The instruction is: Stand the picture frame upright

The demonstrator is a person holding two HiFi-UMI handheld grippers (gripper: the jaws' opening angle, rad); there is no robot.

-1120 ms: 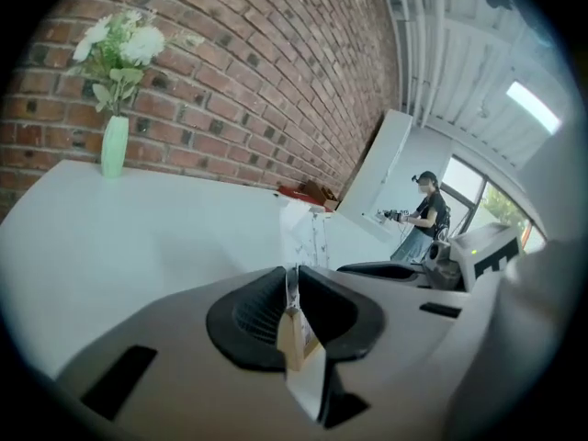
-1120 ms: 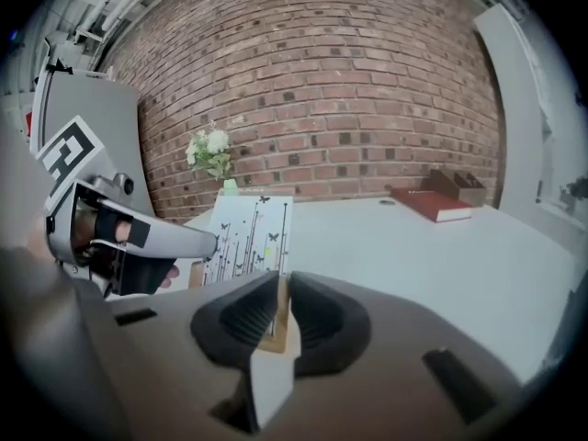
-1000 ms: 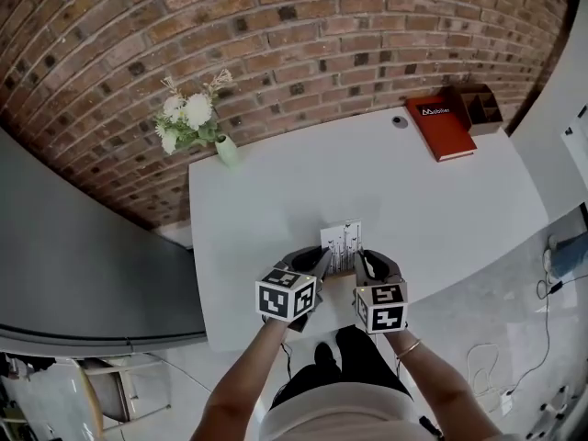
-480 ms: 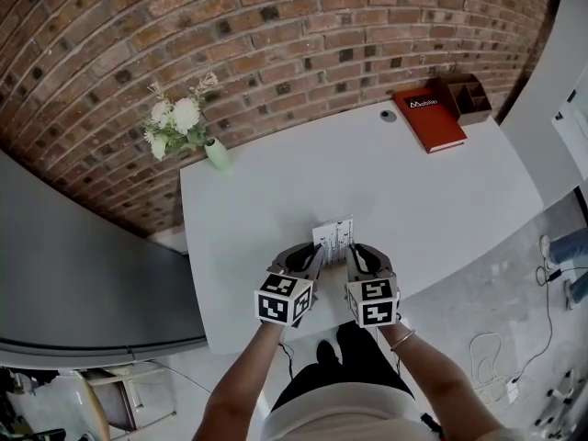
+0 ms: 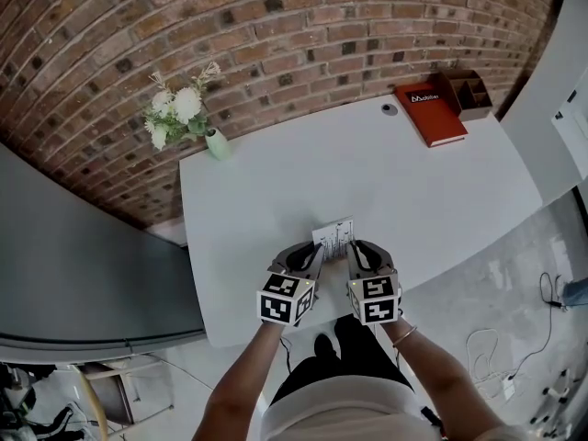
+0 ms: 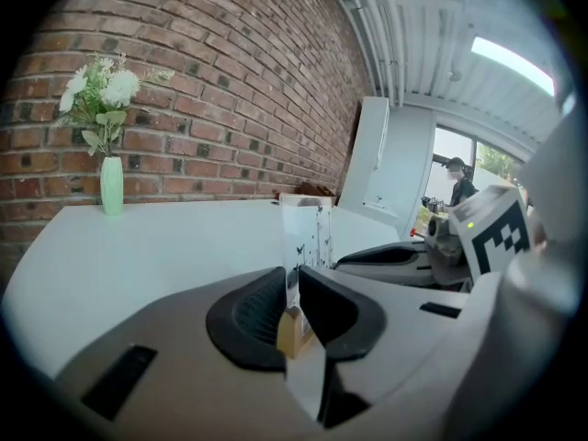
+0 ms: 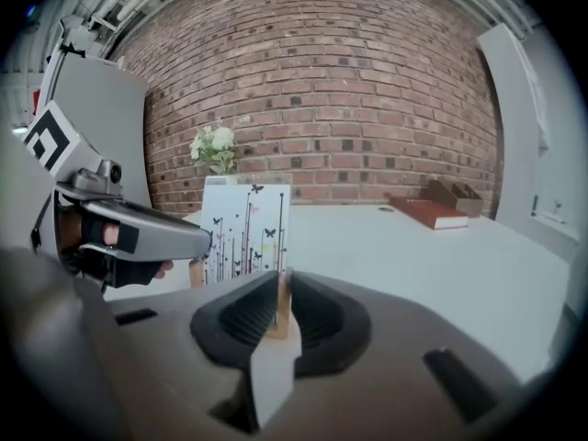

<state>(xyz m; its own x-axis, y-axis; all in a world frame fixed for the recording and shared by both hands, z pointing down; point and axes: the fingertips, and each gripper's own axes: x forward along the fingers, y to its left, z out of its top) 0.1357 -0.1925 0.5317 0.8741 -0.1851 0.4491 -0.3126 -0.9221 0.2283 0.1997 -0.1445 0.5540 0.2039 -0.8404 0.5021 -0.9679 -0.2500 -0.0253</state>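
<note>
here we are over the white table, brick wall behind it, and the picture frame is up on its lower edge near the table's front edge, right in front of the person. it's a pale panel printed with thin dark stems and little butterflies, its face turned toward the person. the left gripper comes in on the frame's left side, and its own view shows the jaws drawn narrow, pads pressed on a small wooden piece at the frame's lower corner, with the panel rising straight up just beyond. the right gripper mirrors it on the other side: jaws narrow too, clamped on the wooden bit at the right lower corner, the printed panel standing just to the left of its pads. so both claws are gripping the frame low down, one per corner. now the containers: at the table's far left corner a pale green vase stands upright just by the wall, holding a bunch of white flowers with green leaves. at the far right corner sits a brown wooden organiser with open compartments; what lies in them i can't make out. just beside it lies a red book, flat on the table, well apart from the frame.
</note>
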